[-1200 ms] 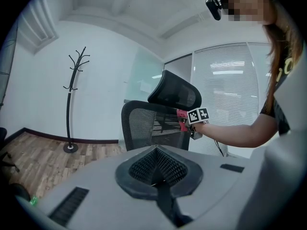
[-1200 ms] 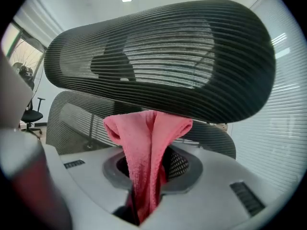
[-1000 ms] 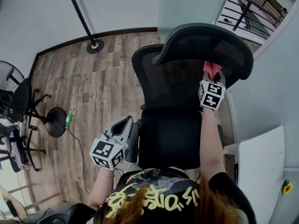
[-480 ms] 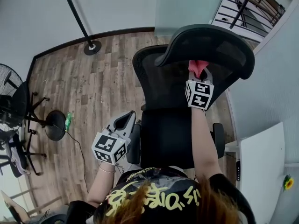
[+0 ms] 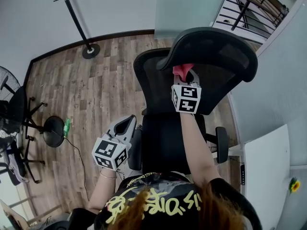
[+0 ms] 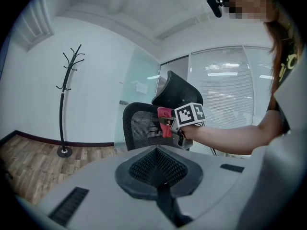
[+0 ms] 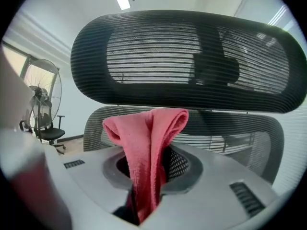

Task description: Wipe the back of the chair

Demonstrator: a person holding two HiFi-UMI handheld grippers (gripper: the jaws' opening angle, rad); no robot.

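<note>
A black mesh office chair stands in front of me, its backrest [image 5: 156, 87] below a curved headrest [image 5: 211, 49]. My right gripper [image 5: 185, 75] is shut on a red cloth [image 5: 181, 70] and holds it against the upper middle of the backrest, just under the headrest. In the right gripper view the folded cloth [image 7: 146, 147] sticks up from the gripper [image 7: 146, 176], with the headrest [image 7: 192, 61] and backrest mesh [image 7: 235, 135] close behind. My left gripper [image 5: 125, 124] hangs low by the chair's left armrest, shut and holding nothing [image 6: 158, 169]. From there the cloth [image 6: 165, 121] shows touching the backrest [image 6: 139, 126].
A coat stand [image 5: 79, 23] rises at the back left on the wood floor [image 5: 96, 90]. A floor fan [image 5: 12, 99] and a round black base [image 5: 53, 128] with a cable are at far left. A white desk [image 5: 266, 176] sits at right, near the wall.
My right gripper has slid the red cloth leftward along the upper backrest, from the right side to the middle. The left gripper has hardly moved.
</note>
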